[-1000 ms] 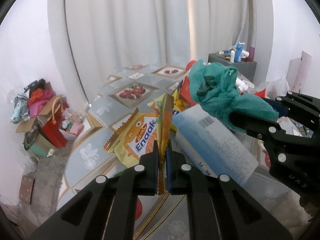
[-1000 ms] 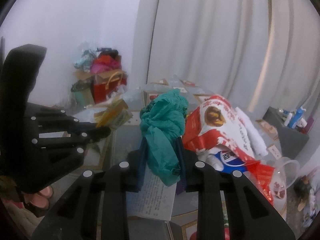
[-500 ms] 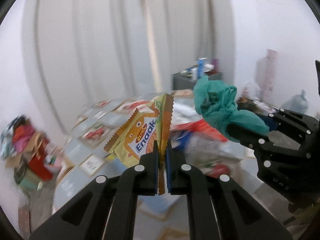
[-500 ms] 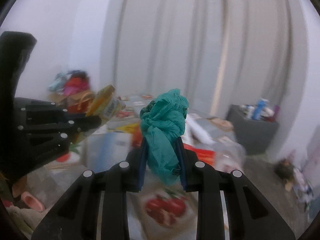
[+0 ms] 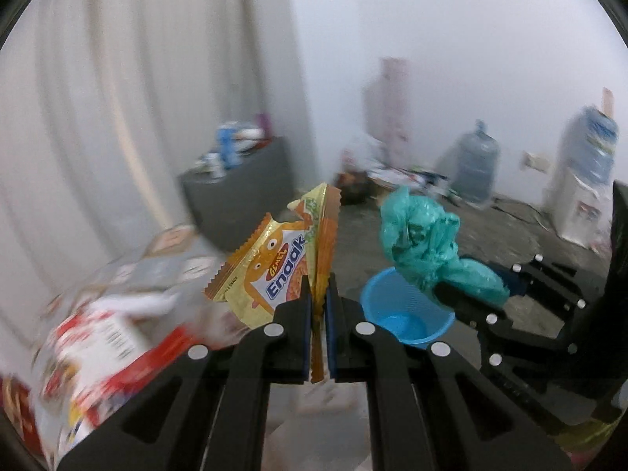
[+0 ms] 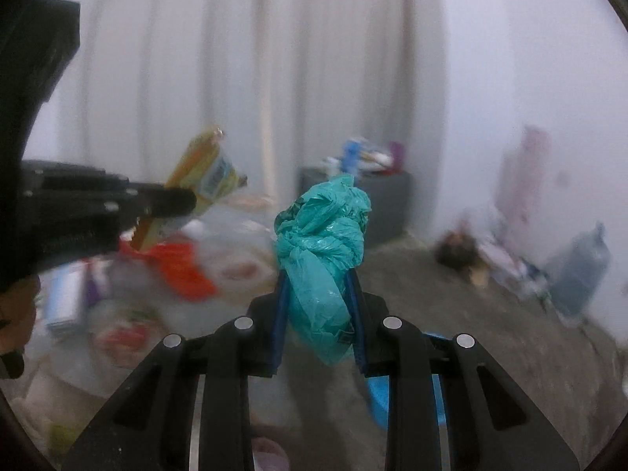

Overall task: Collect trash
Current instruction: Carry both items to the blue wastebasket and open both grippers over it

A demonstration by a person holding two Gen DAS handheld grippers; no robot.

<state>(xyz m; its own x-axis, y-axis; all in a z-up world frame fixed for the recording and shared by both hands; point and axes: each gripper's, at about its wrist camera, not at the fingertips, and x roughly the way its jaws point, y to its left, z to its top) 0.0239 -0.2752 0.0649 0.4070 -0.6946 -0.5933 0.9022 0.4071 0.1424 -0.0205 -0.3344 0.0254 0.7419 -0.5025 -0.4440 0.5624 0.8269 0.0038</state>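
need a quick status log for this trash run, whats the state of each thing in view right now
left gripper: shut on the snack wrapper
snack wrapper: empty, flattened, held upright in the air
right gripper: shut on the teal plastic bag
teal plastic bag: crumpled and knotted, held off the ground
blue bin: upright on the floor, mouth open, nothing visible inside
water jug: upright by the wall, blurred

2 forward wrist views, shared floor
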